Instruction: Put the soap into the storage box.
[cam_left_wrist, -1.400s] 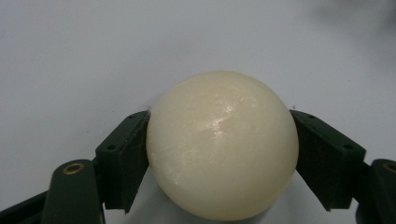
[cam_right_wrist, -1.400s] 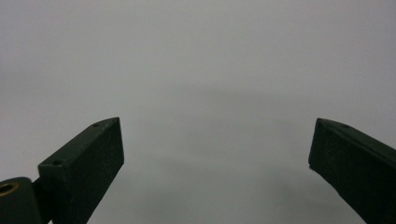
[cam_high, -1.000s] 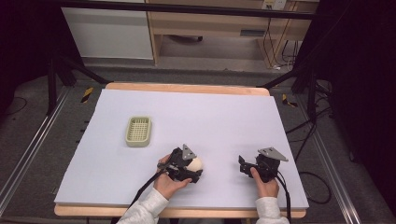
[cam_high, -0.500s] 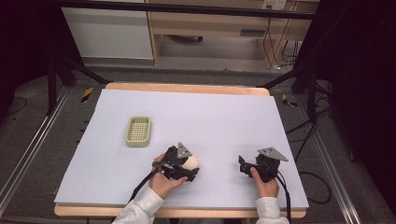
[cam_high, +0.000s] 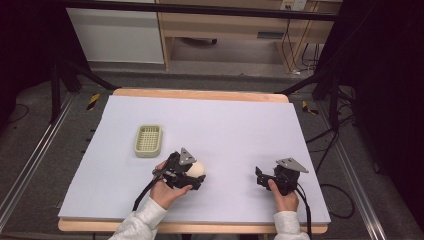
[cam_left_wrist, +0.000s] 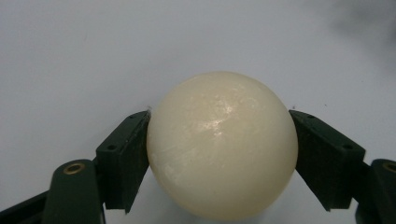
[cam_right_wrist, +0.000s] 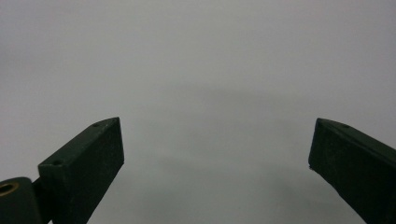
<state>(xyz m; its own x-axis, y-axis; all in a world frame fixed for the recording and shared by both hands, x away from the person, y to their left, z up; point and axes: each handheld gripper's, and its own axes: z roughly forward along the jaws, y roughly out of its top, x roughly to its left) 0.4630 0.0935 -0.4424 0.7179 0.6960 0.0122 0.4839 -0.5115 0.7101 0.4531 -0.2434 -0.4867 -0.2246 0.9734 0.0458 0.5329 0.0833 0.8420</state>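
Note:
A smooth cream ball (cam_left_wrist: 222, 135) sits between the two black jaws of my left gripper (cam_left_wrist: 218, 156), and both jaws press against its sides. From above, that ball (cam_high: 198, 167) and the left gripper (cam_high: 195, 176) are low over the white table sheet (cam_high: 225, 120), left of the middle and near the front. Over to the front right is my right gripper (cam_high: 259, 176), held close to the sheet. Its jaws stand wide apart in the right gripper view (cam_right_wrist: 215, 151), open with only bare sheet between them.
A small pale green slotted tray (cam_high: 148, 139) lies on the sheet behind and to the left of the left gripper. The table's wooden front edge (cam_high: 200, 227) runs just behind the person's sleeves. Dark stands and cables flank both sides.
The left gripper has shifted a little to the left and away from the front edge with the ball in it. The right gripper has stayed put.

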